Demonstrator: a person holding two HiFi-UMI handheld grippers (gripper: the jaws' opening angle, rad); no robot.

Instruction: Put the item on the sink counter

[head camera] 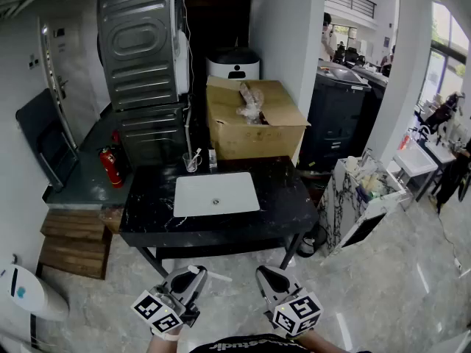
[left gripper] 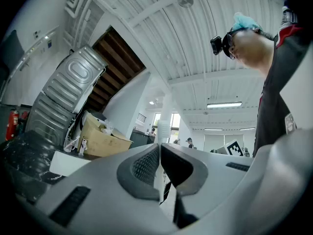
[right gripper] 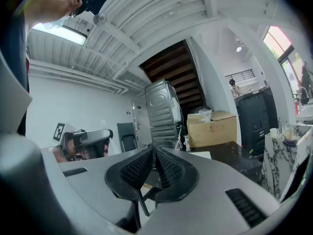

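Grippers held at near side of black sink counter (head camera: pixel 147 204): left gripper (head camera: pixel 193 271) clenched on thin white item (head camera: pixel 218 276), right gripper (head camera: pixel 263 272) clenched empty.

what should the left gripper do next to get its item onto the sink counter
Probably carry the left gripper forward toward the black sink counter. Its jaws are closed on a thin white item, and it sits well short of the counter's front edge. Bare top beside the white basin offers a landing spot.
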